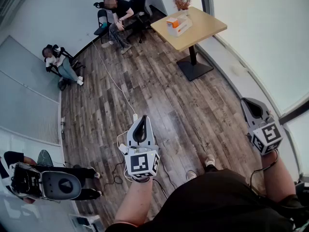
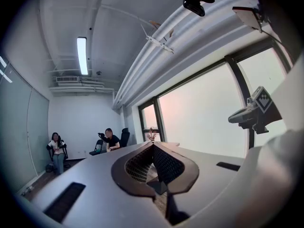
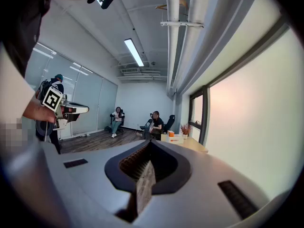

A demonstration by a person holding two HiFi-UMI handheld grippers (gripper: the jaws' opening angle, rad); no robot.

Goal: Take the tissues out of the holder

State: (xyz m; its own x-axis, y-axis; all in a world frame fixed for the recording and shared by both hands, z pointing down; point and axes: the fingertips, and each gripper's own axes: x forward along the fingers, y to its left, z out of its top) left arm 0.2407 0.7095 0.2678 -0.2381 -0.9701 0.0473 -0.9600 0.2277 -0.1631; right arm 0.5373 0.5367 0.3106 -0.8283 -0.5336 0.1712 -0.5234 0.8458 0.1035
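Closest in, the left gripper and right gripper hold their jaws clenched on nothing. Far ahead of both jaws, the tissue holder sits untouched on the counter. The approach seems not yet begun, so the next move likely calls for closing in and parting the jaws.

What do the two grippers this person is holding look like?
The left gripper and the right gripper both have pale grey, rounded shells that taper toward the jaws. Each has a dark teardrop-shaped opening with a ribbed black lining. Each also carries a white cube printed with black square markers. The forearms are uncovered, and the person wears a dark top.
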